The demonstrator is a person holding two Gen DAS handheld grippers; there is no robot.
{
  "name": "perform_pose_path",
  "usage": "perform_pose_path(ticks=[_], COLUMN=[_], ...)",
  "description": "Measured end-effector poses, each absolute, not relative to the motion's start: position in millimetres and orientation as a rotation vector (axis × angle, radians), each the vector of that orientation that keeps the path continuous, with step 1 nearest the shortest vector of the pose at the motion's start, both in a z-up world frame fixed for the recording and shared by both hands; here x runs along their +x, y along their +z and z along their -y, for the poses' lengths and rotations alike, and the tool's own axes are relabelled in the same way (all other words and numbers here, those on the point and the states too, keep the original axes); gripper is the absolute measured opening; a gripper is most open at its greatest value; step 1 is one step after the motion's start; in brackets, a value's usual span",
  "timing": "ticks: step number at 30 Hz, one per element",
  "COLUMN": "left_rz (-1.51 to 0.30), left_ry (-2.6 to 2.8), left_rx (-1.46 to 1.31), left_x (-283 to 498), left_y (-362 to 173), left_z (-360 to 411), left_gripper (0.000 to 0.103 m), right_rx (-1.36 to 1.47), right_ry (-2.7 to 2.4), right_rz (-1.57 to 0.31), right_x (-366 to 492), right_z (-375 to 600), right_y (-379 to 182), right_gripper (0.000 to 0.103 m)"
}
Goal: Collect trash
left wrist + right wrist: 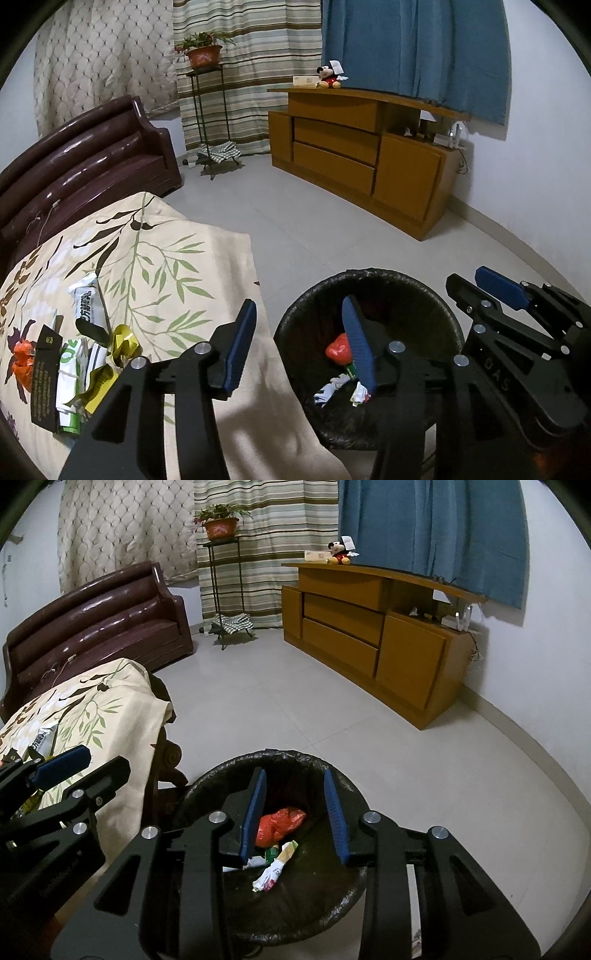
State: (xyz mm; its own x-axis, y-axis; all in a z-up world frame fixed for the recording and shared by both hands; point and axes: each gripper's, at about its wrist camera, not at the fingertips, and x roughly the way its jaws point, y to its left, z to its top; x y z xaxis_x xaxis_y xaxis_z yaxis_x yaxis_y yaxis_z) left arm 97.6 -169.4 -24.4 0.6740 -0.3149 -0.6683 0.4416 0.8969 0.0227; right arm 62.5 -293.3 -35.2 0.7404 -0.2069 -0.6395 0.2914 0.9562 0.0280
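A black-lined trash bin (369,275) (280,755) stands on the floor beside the cloth-covered table (207,258) (122,716). Inside lie a red wrapper (338,349) (279,825) and crumpled white wrappers (332,391) (271,873). Several wrappers remain on the table: a white packet (86,302), a gold foil (123,341), a black packet (44,373) and a green-white packet (70,384). My left gripper (299,347) is open and empty, straddling the table edge and bin rim. My right gripper (295,816) is open and empty above the bin.
A brown sofa (88,155) stands behind the table. A wooden cabinet (362,158) with a plush toy (328,77) is across the tiled floor. A plant stand (208,110) is by the curtains.
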Motion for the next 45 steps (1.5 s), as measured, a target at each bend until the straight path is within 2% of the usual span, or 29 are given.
perform_pose_path(ticks=[6,8,14,30,45], left_rz=[-0.709,-0.705,-0.700,-0.700,-0.787], left_ry=[-0.414,-0.407,-0.379,-0.215,-0.074], left_rx=[0.175,0.166,0.160,0.109,0.058], left_x=[96.7,96.0,90.7,79.7,96.7], left_y=[-20.4,-18.1,-11.3,7.2,-15.2], left_z=[160.6,154.8,135.8,42.2,-33.5], left_gripper=[0.054,0.055,0.062,0.065,0.065], right_rx=[0.131,0.134,0.141,0.112,0.059], right_ry=[-0.277,-0.280,-0.270,-0.141,-0.024], right_rz=[-0.687,-0.688,-0.691,-0.706,-0.709], right_x=[62.0,61.7,59.2,61.7,69.5], right_z=[294.6,296.1,293.9,225.7,159.0], right_y=[-35.7,-35.7,-35.2,-26.4,-15.0], right_gripper=[0.035,0.043,0.048,0.048,0.049])
